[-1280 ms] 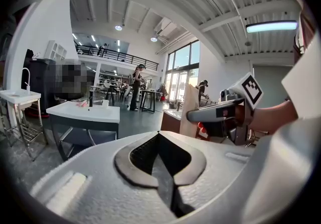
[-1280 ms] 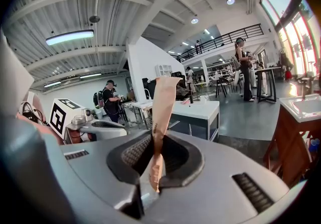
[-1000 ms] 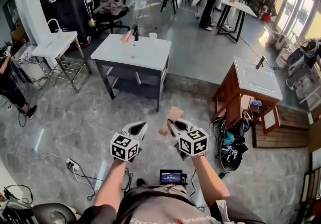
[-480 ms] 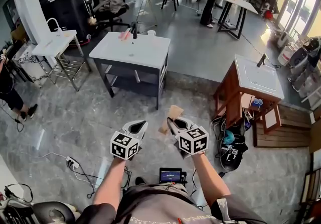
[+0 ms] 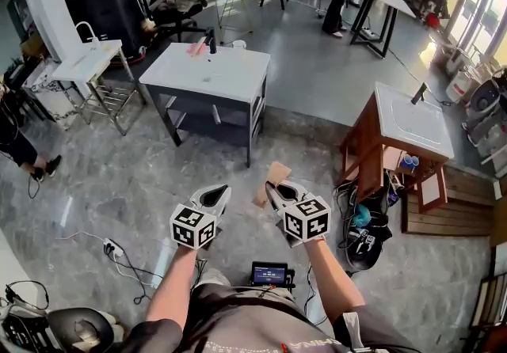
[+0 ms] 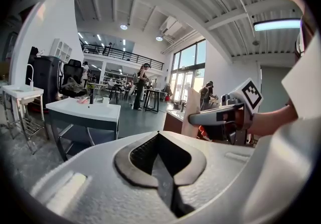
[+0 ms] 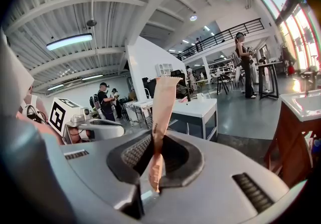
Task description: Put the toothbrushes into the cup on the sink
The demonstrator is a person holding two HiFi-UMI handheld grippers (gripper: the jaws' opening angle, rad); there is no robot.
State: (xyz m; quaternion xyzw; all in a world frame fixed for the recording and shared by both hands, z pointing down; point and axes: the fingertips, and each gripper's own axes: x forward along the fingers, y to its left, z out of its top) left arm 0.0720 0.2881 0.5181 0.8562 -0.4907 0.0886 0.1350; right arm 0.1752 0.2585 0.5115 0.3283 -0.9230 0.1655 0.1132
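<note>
your right gripper (image 5: 275, 191) clenched on a tan packet (image 7: 163, 98), your left gripper (image 5: 215, 197) closed empty, sink (image 5: 214, 74) well ahead of both

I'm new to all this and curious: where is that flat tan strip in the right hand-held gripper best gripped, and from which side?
Probably just as it is held now: the right hand-held gripper pinches the tan strip near its lower end, with the pads on its two broad faces. The strip is thin and flat, so coming at that end and closing on the faces suits it. The long upper part stands free.
</note>
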